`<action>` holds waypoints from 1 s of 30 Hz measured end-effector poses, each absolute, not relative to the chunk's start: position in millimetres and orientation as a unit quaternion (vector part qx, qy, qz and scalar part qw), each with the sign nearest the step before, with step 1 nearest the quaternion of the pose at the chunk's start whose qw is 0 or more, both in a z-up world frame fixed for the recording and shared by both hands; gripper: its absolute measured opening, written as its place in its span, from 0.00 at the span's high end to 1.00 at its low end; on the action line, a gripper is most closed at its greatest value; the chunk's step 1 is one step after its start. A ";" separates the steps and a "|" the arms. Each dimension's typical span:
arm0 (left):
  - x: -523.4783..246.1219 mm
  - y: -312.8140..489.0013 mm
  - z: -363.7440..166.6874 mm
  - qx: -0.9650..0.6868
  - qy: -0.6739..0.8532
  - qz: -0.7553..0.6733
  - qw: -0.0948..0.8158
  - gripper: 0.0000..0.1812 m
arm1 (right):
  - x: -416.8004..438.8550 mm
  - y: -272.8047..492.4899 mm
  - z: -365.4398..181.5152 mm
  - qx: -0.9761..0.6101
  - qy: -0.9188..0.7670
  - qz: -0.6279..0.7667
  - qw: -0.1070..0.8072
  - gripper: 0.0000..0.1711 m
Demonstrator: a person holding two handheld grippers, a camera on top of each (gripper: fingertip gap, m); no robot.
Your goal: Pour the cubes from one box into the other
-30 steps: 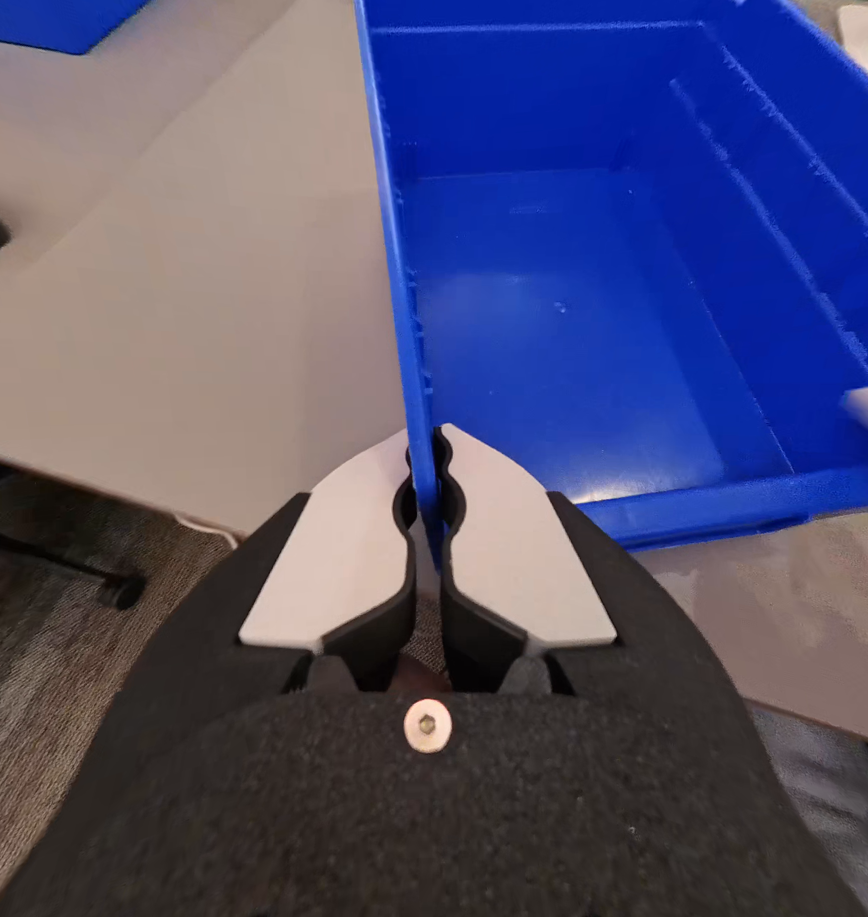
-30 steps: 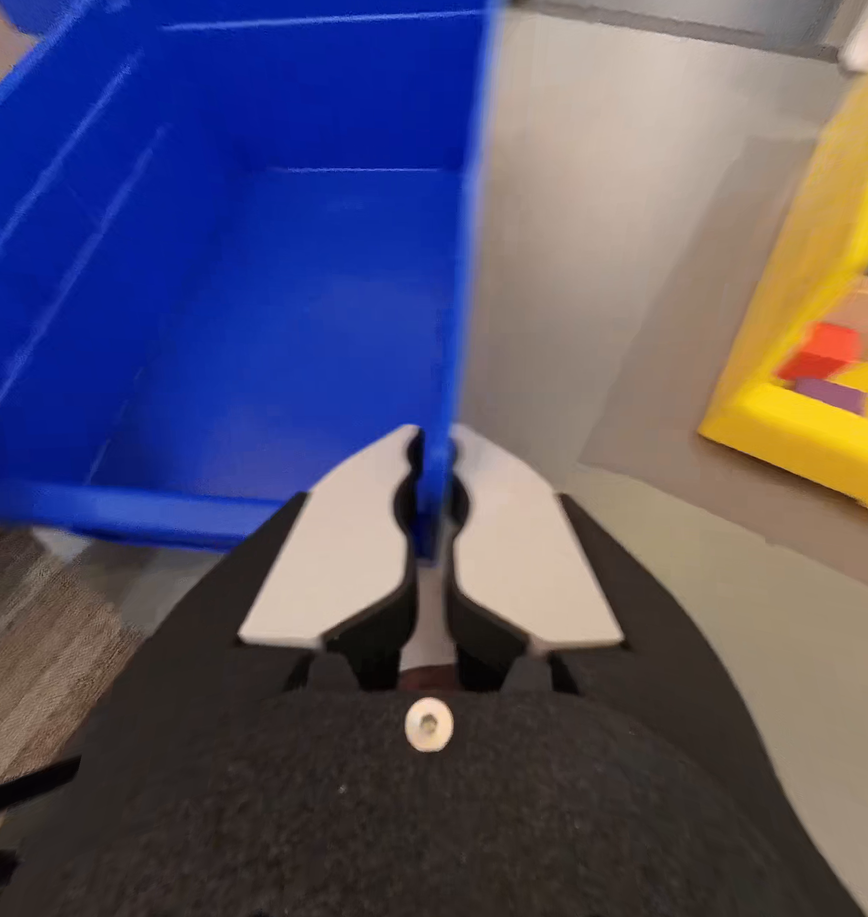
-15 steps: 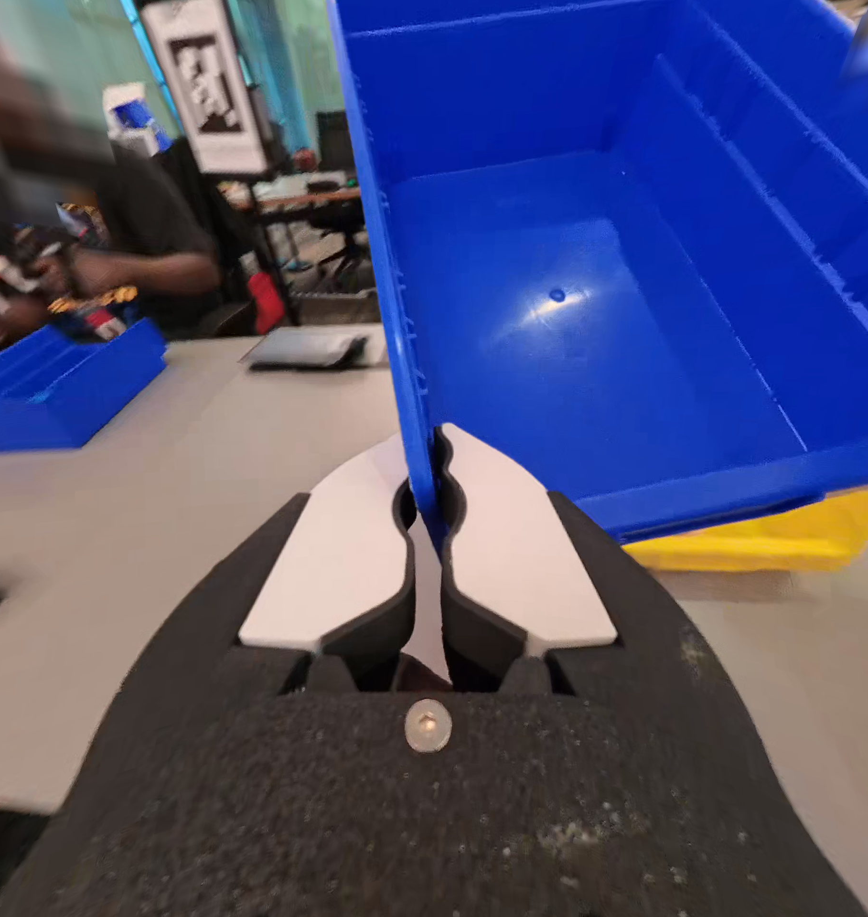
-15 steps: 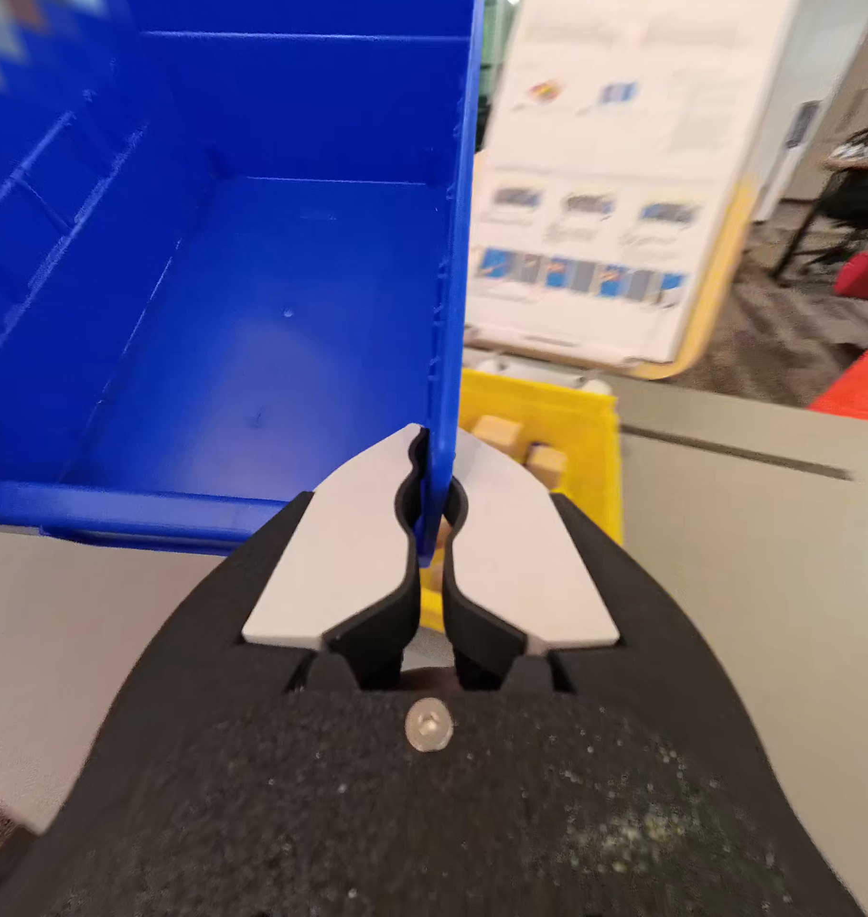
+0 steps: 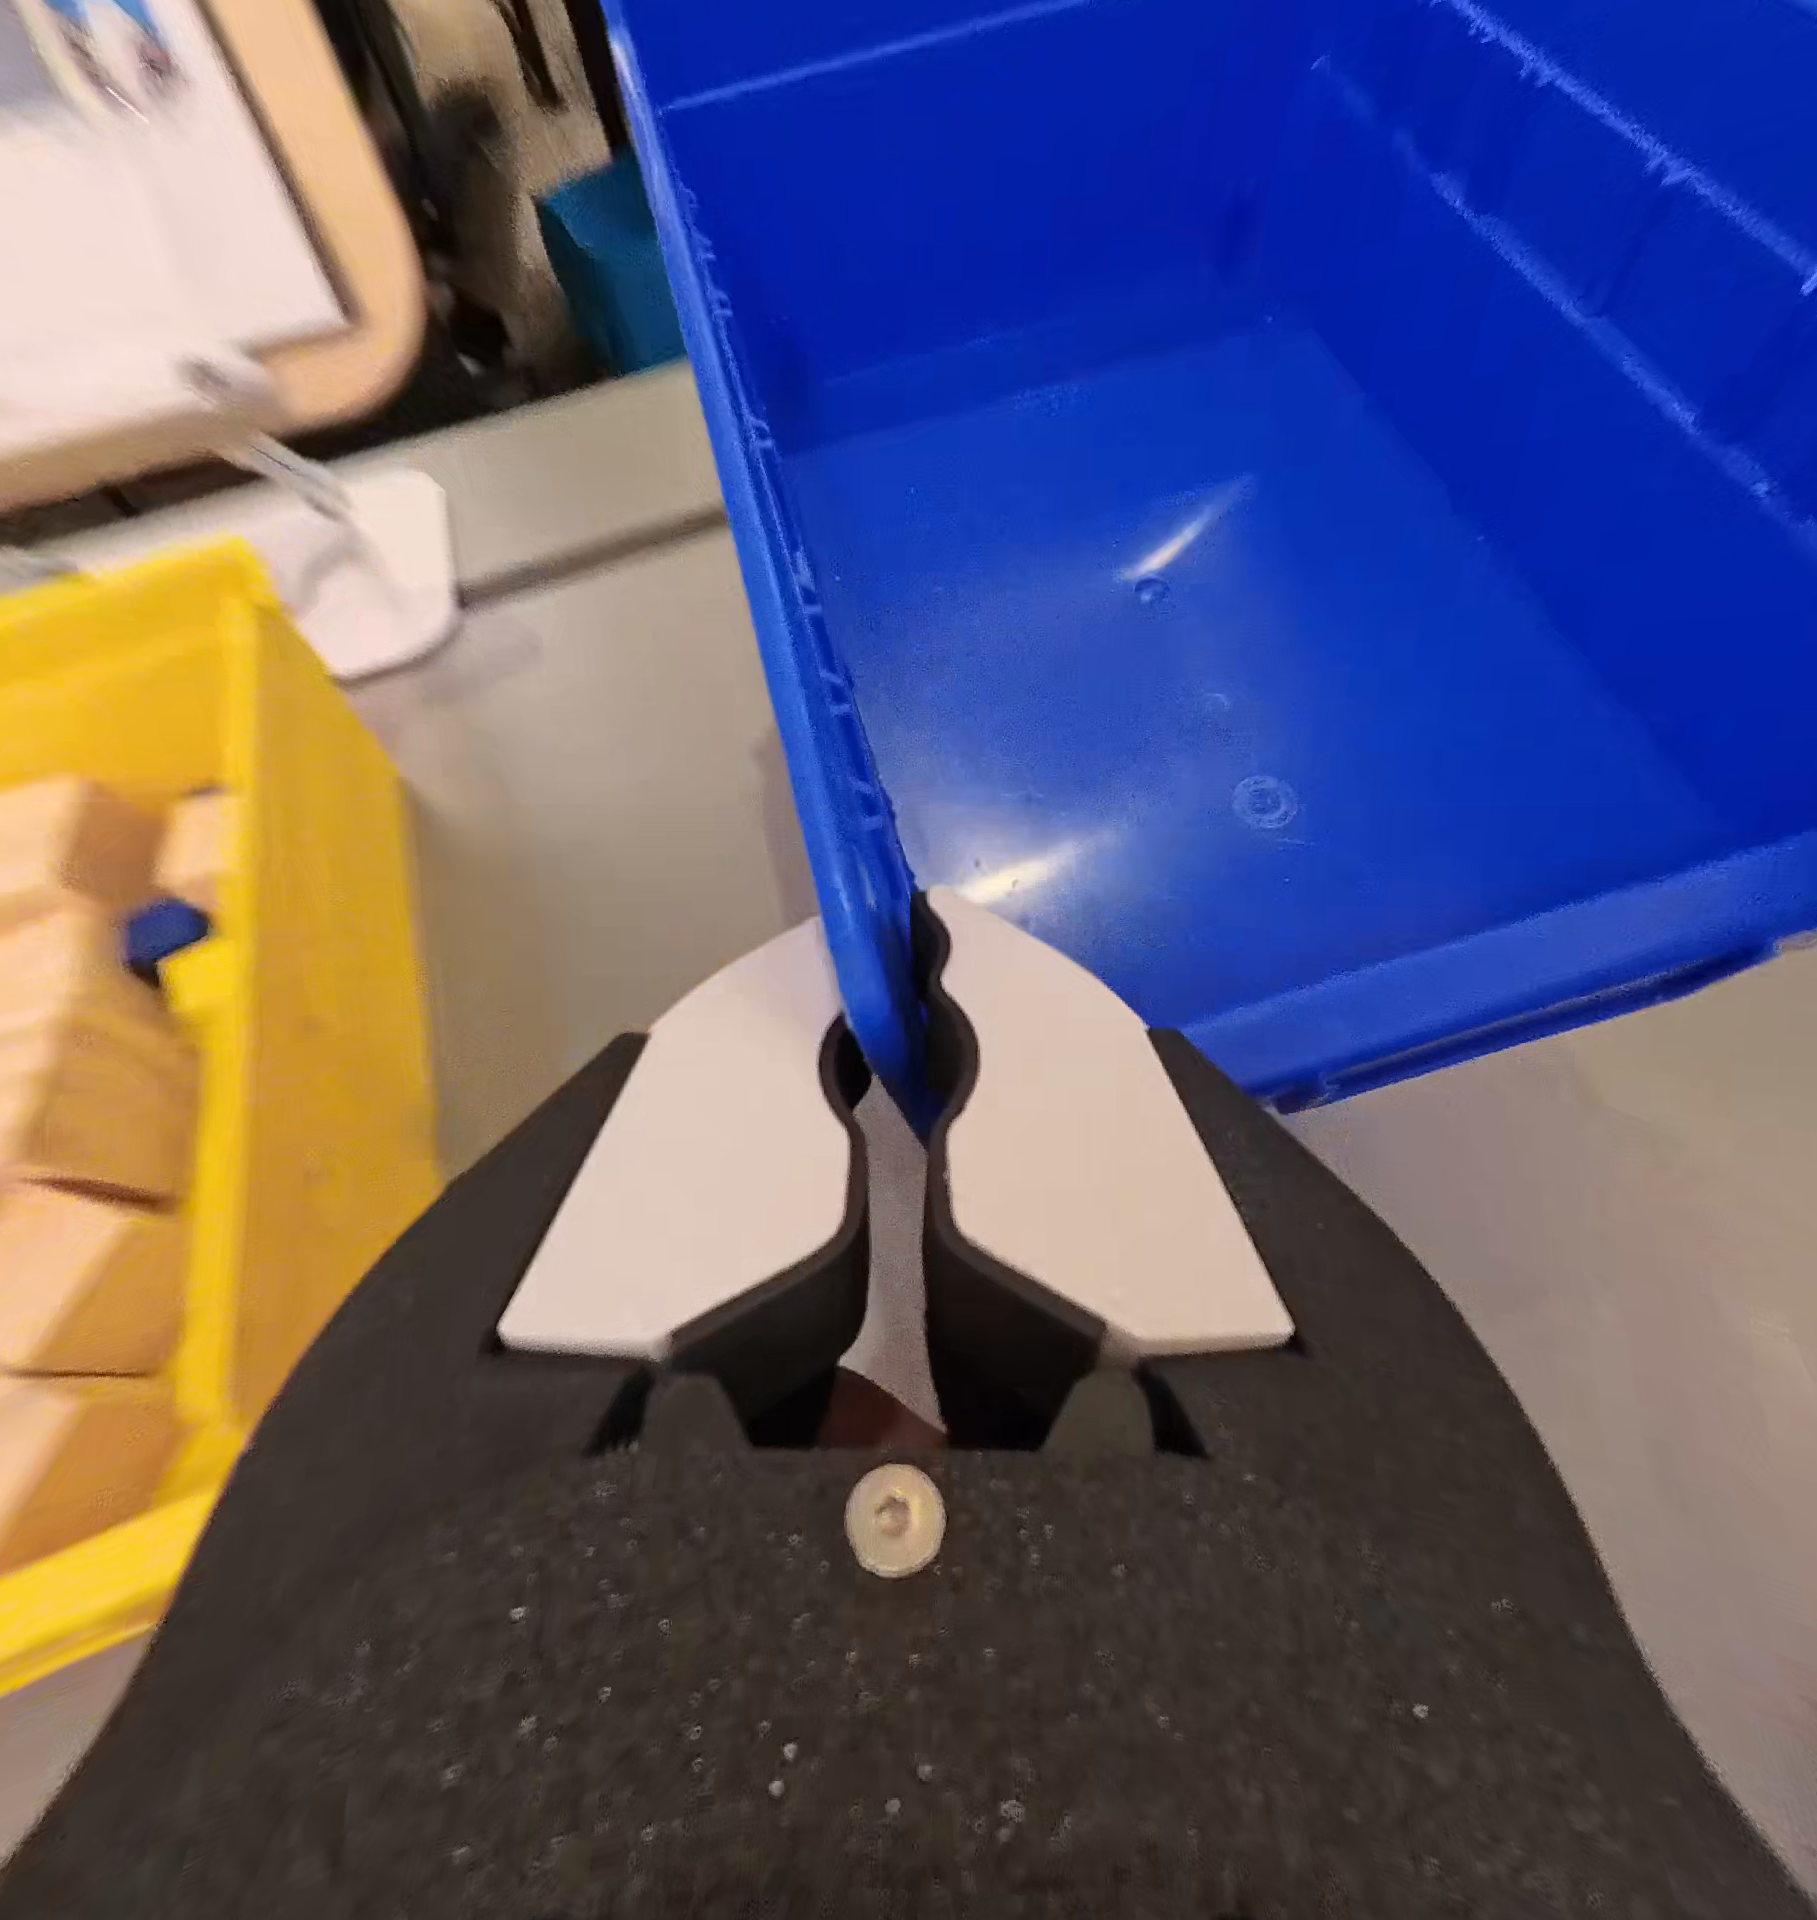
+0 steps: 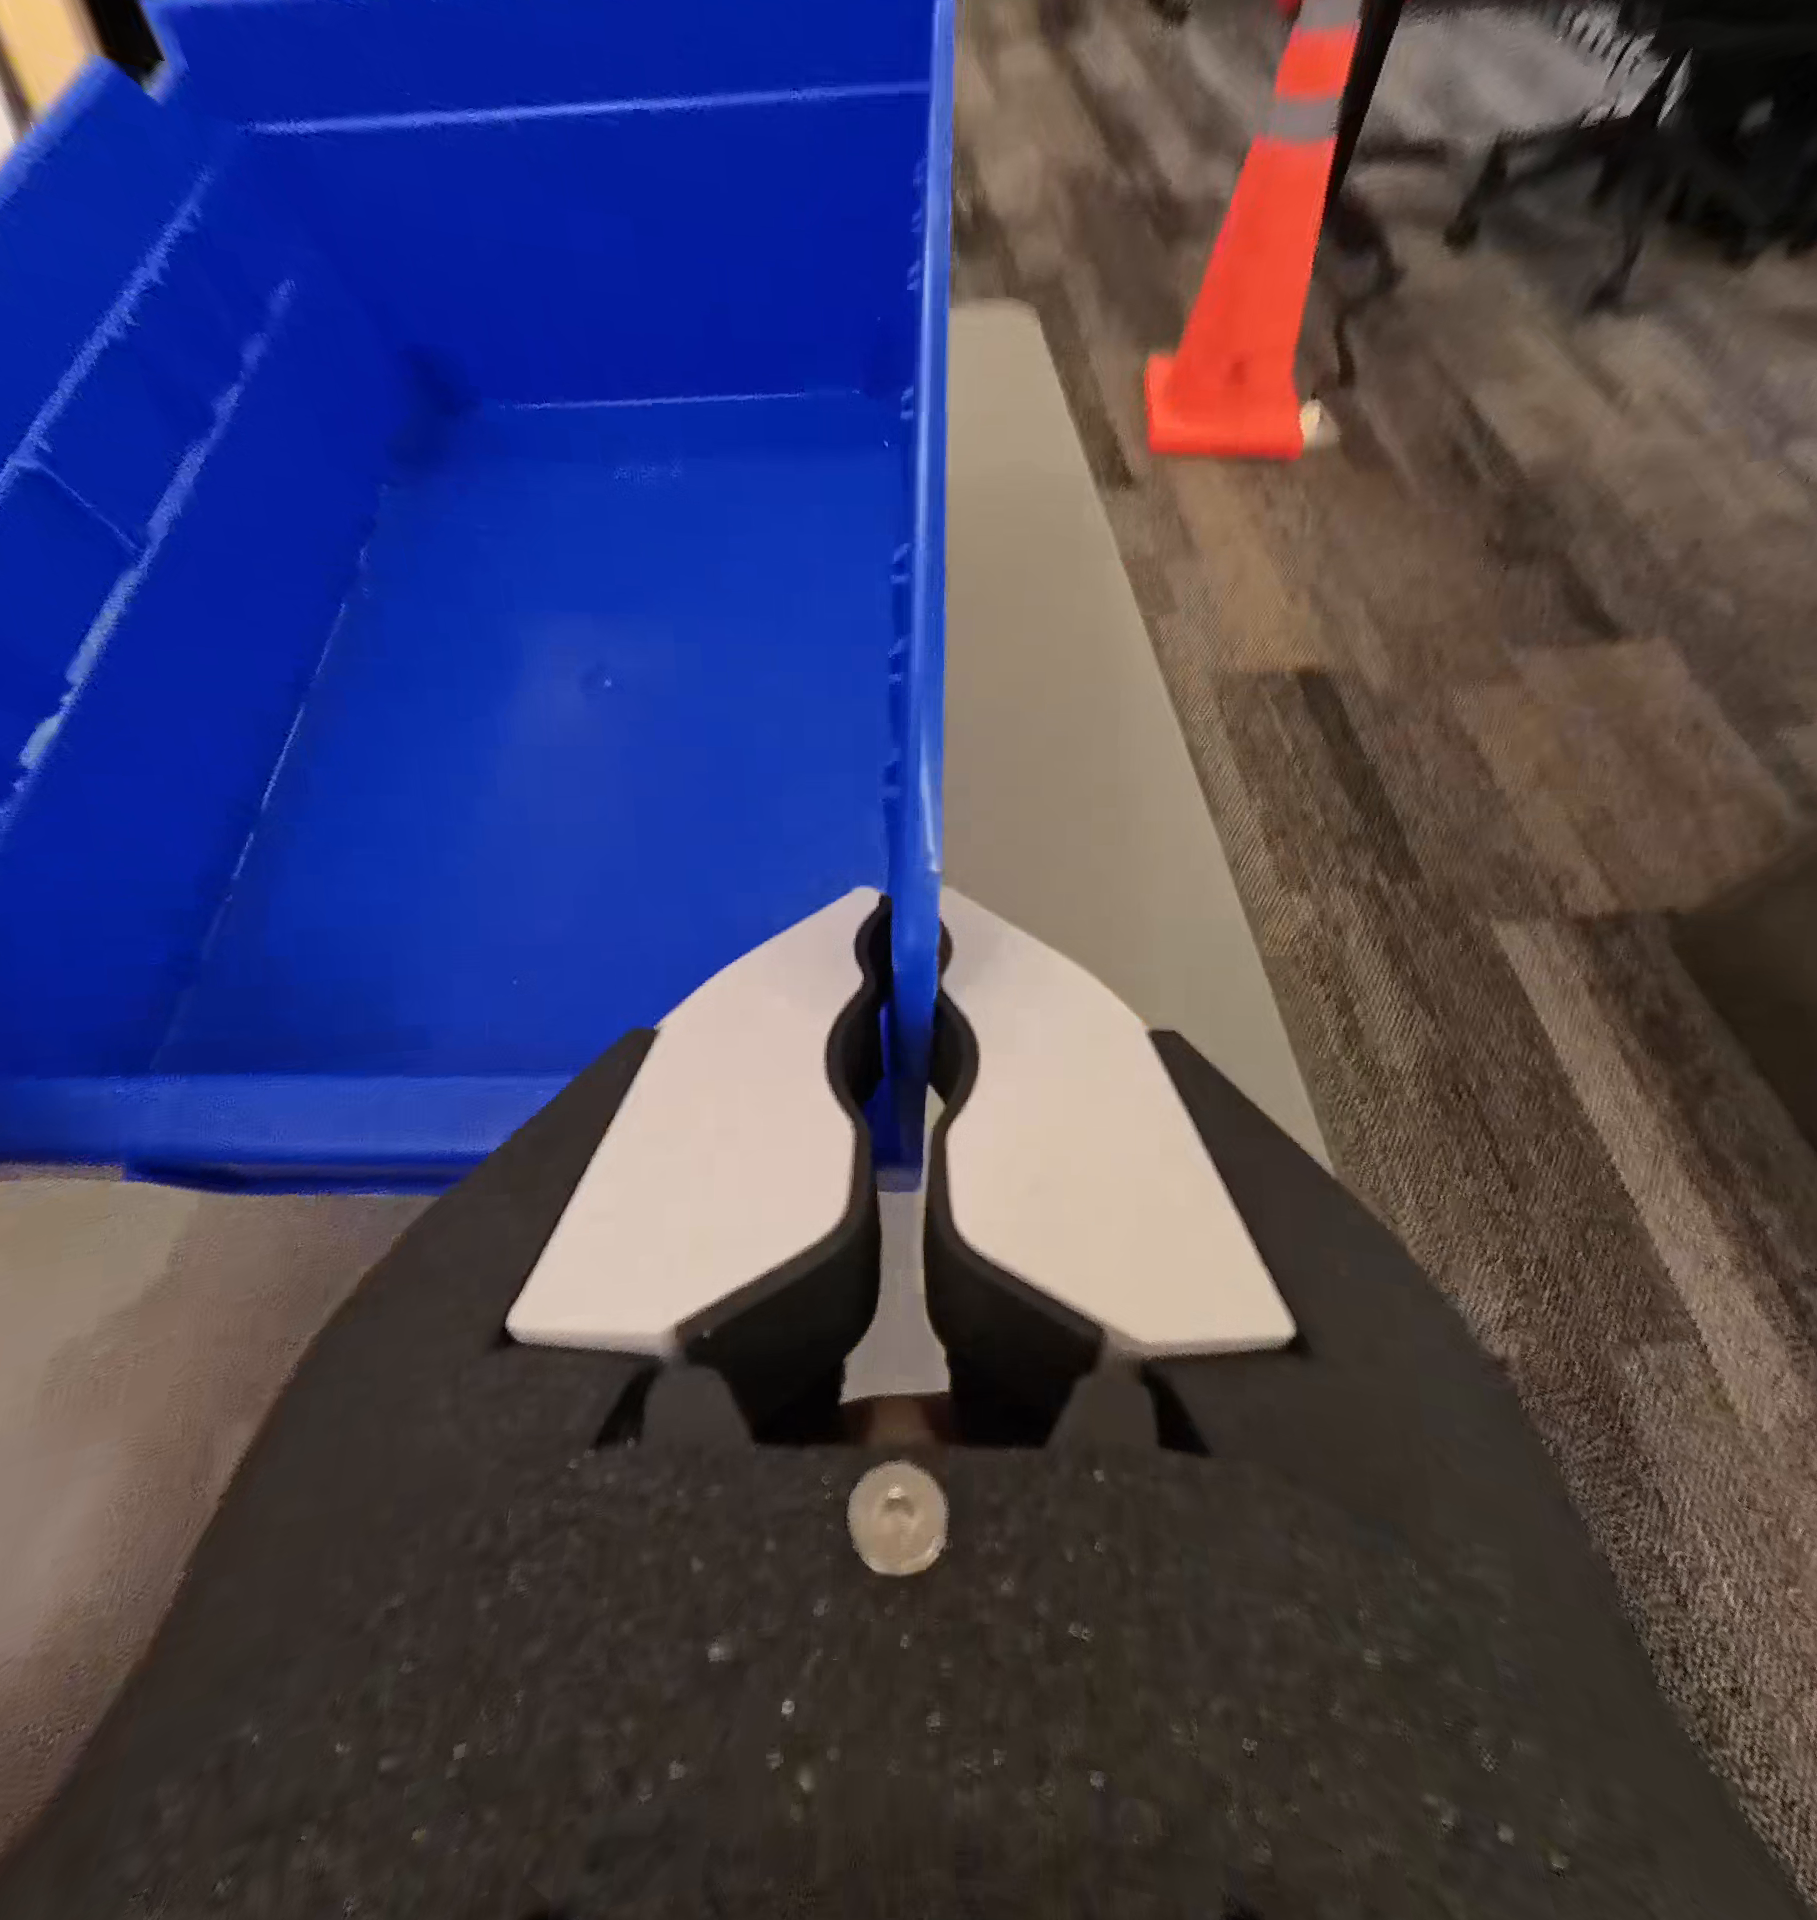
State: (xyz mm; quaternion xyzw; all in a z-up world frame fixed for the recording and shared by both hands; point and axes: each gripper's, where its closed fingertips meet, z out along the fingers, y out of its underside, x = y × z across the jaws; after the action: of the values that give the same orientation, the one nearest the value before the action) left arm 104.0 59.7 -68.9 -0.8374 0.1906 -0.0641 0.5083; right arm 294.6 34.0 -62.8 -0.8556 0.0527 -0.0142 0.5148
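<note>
In the left wrist view, our left gripper [image 5: 888,997] has its jaws clamped on the left wall of the blue box [image 5: 1247,644], near the box's front corner. The wall runs up and away from the jaws, and the box leans to one side in the picture. We see straight into it: the glossy floor shows only glints of light, and no cubes lie on the part we can see. To the left, well apart from the blue box, stands the yellow box [image 5: 301,852] on the grey surface [image 5: 592,790]. Pale wooden cubes [image 5: 42,1039] are piled inside it, with one small blue piece [image 5: 161,928] among them, against the yellow wall. Behind the yellow box a small white object [image 5: 384,582] rests on the surface, and farther back a blurred white board [image 5: 135,208] with a tan edge leans.

In the right wrist view, our right gripper [image 6: 909,956] has its jaws clamped on the right wall of the blue box [image 6: 571,644], again near the front corner. The wall rises straight up the middle of the picture, thin and edge-on. The inside of the box fills the left half, and its floor is bare where we can see it. Under and beside the box lies the grey surface [image 6: 1039,675], whose edge runs off to the right. Beyond that edge is grey striped carpet [image 6: 1506,779], and on it stands an orange cone [image 6: 1252,281], blurred, with dark chair legs [image 6: 1610,156] behind.
</note>
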 end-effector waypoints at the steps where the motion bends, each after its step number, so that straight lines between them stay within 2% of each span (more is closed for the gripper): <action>1: 113.5 58.8 -83.1 -0.844 0.191 -0.064 0.498 0.98 | 303.7 34.7 -78.9 -0.861 0.050 -0.003 0.506 0.99; 7: 113.3 62.1 -134.3 -0.867 0.154 -0.075 0.468 0.97 | 301.6 46.4 -139.4 -0.877 -0.014 0.039 0.479 0.97; 13: 114.2 67.8 -135.0 -0.860 0.155 -0.070 0.481 0.96 | 303.7 59.7 -139.3 -0.868 0.066 0.073 0.487 0.98; 17: 117.5 64.0 -134.6 -0.865 0.172 -0.113 0.458 0.93 | 305.8 54.4 -138.4 -0.869 0.074 0.055 0.486 0.97; 19: 111.1 57.7 -123.5 -0.859 0.185 -0.130 0.460 0.92 | 309.5 50.7 -127.5 -0.863 0.083 0.033 0.497 0.87; 21: 95.4 48.7 -99.1 -0.842 0.200 -0.138 0.482 0.85 | 315.4 44.1 -106.0 -0.854 0.079 -0.010 0.514 0.85; 26: 0.1 19.9 -31.3 -0.803 0.217 -0.157 0.532 0.81 | 279.0 25.4 -34.4 -0.823 0.013 -0.076 0.564 0.83; 30: -143.1 28.9 -31.3 -0.823 0.144 -0.093 0.541 0.77 | 172.1 23.8 -5.7 -0.813 -0.071 -0.019 0.578 0.82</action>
State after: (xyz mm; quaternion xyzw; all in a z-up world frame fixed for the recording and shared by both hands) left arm -143.1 28.9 -31.3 -0.8232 0.1440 -0.0929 0.5413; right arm 172.1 23.8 -5.7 -0.8131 -0.0708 -0.0187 0.5775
